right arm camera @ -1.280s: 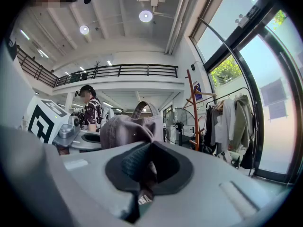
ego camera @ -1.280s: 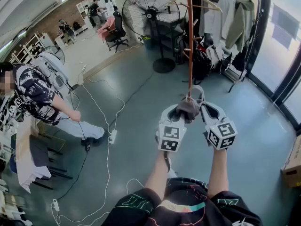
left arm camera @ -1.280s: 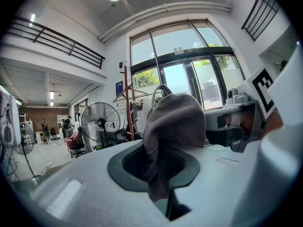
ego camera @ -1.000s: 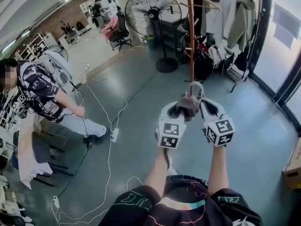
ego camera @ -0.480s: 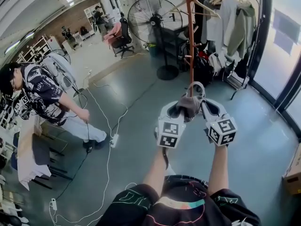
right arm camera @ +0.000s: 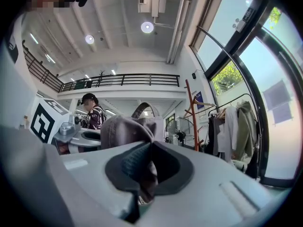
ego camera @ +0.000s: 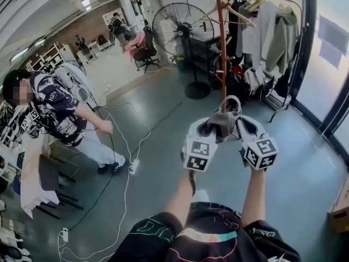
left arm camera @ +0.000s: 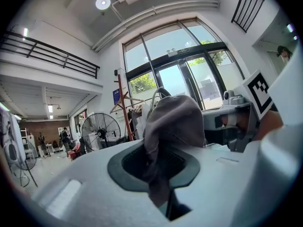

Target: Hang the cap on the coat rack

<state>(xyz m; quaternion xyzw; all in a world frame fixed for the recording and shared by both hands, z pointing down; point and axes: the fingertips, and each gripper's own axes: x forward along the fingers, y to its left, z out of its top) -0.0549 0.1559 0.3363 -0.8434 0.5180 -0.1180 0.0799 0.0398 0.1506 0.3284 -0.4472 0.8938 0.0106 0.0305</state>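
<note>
Sagging at frame center, the grey cap (ego camera: pixel 221 122) is being pinched from both sides: the left gripper (ego camera: pixel 207 130) and right gripper (ego camera: pixel 238 129) are each clamping its fabric. The wooden coat rack (ego camera: pixel 221 42) is standing just above it, in the upper middle of the frame.

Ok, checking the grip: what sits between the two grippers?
The cap, clamped by the left gripper and right gripper, in the head view.

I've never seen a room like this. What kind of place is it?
Likely a big workshop or studio hall: a bare floor with trailing cables, a standing fan, and a clothes rail.
</note>
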